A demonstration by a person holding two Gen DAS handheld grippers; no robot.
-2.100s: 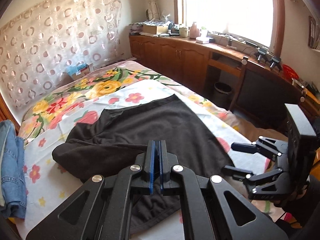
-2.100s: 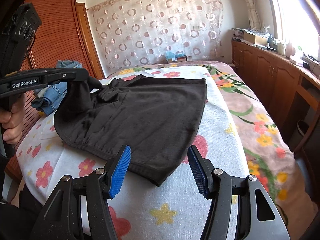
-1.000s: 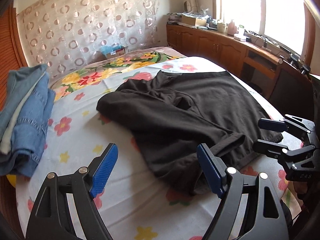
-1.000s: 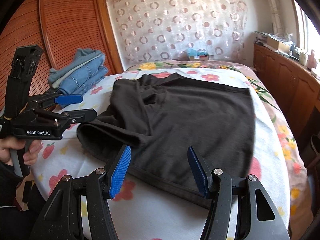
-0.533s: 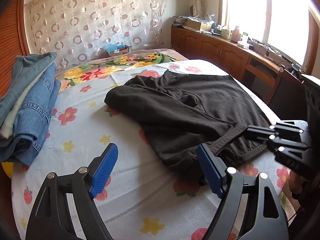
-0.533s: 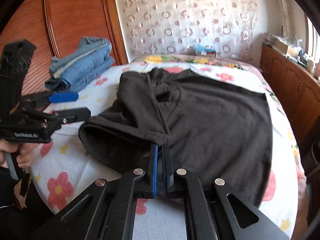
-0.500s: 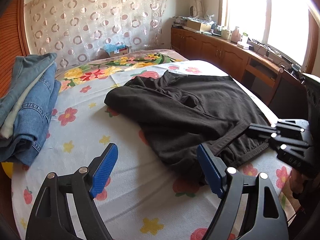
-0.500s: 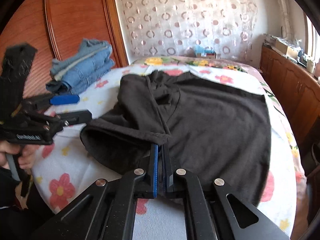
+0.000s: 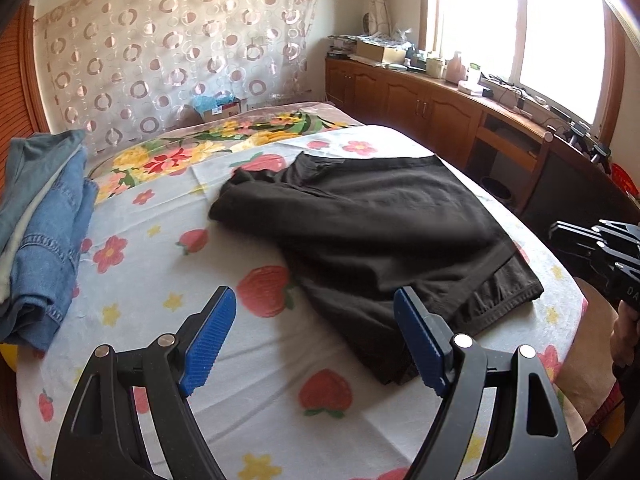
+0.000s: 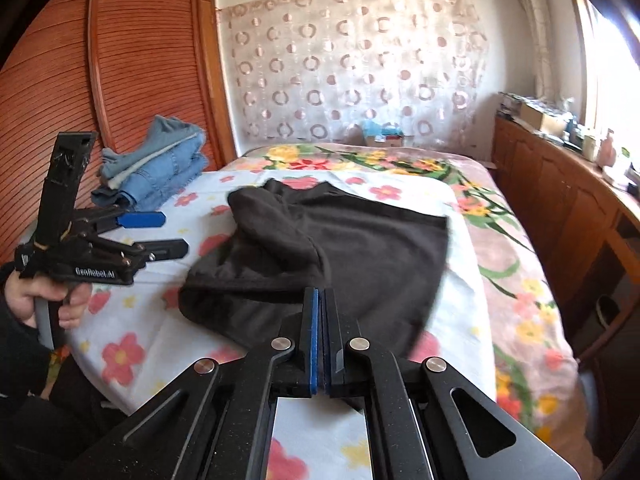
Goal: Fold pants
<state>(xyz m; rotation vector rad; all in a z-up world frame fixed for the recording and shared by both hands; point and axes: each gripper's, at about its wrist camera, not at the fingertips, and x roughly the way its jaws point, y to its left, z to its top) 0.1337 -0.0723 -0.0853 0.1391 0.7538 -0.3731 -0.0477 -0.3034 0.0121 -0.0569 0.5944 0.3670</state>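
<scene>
We see the black pants [image 9: 372,224] lying spread on the bed [image 9: 132,280], over its white sheet printed with flowers and strawberries. Taking the pants as our landmark: the left gripper [image 9: 316,336] hangs just short of their near edge with its blue pads [image 9: 208,336] wide apart, released and holding nothing, one pad over bare sheet and the other just above the near corner of the cloth. The right gripper [image 10: 321,334] sits at the pants' near hem with its pads pressed together; in the right wrist view the fabric rises in a ridge up to its fingertips, so we read it as clenched on the pants, though the pinch point itself is hidden behind the fingers. In the left wrist view the hem band runs along the pants' right side, close to where the right gripper enters from the frame edge.

A stack of folded jeans [image 9: 40,232] rests to the left of the pants, well apart from them. Beyond the pants, at the head of the bed, a small cardboard box [image 9: 220,110] stands against the curtain [image 9: 172,56] with blue material showing in it; we cannot tell what it is. To the right of the pants, a wooden cabinet [image 9: 432,108] runs under the window, its top crowded with boxes and bottles too small for us to identify.
</scene>
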